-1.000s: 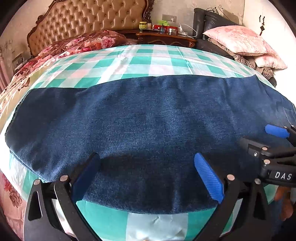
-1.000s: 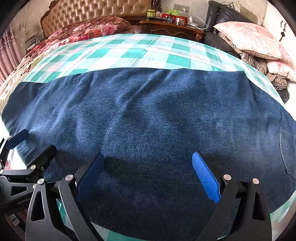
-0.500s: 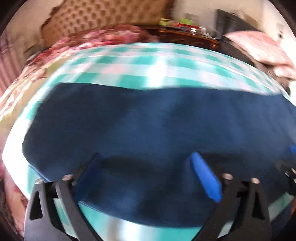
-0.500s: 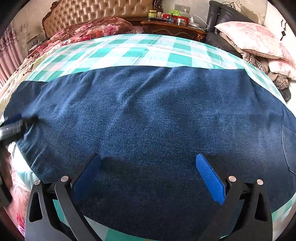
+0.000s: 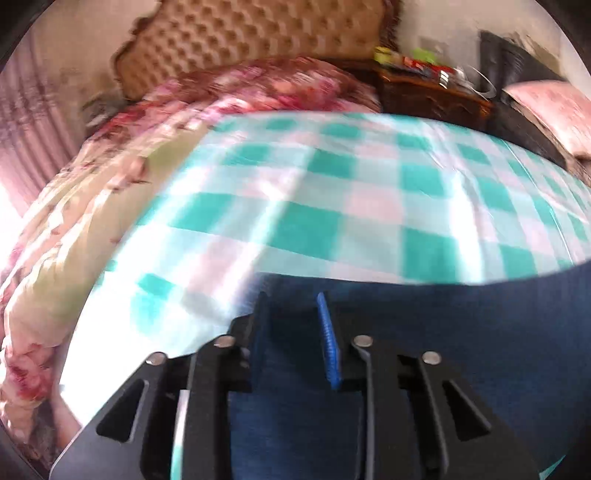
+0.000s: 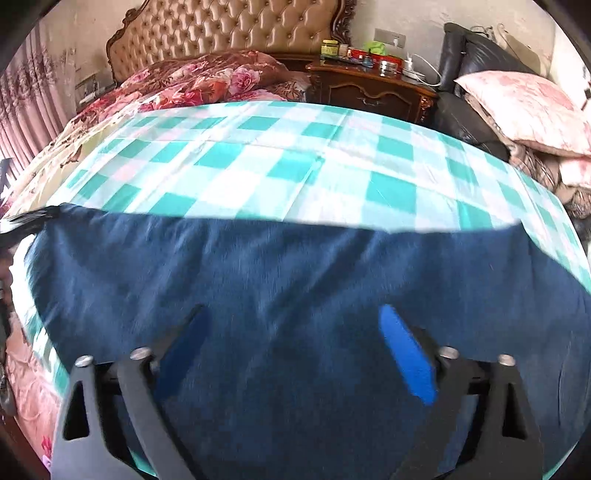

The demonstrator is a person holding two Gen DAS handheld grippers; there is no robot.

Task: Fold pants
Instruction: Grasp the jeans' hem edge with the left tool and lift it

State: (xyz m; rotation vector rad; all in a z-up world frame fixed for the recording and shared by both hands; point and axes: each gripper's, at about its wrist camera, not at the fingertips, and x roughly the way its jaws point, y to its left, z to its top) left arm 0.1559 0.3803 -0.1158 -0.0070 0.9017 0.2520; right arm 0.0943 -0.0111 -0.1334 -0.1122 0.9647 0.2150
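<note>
**Dark denim pants across the checked bed, left gripper at their end**

The dark blue denim pants (image 6: 295,295) lie flat and crosswise on the teal-and-white checked bed sheet (image 6: 280,166). Their far edge runs as a nearly straight line across the sheet, and beyond it a broad band of bare checked cloth stretches up to the red floral quilt (image 6: 199,79) and the tufted tan headboard (image 6: 229,33). A dark carved wooden nightstand (image 6: 369,92) and a pink floral pillow (image 6: 524,110) stand past the bed's right side.

In the left wrist view the left gripper (image 5: 291,325) points steeply down at the left end of the pants, where the denim edge meets the sheet. Its jaws have just been closing and now stand fairly narrow, with denim between them; blur hides whether the pads press it. To its left is open sheet, then quilt.

The right gripper (image 6: 291,339) hangs tilted down over the middle of the pants, jaws wide apart though lately narrowing, holding nothing.
</note>
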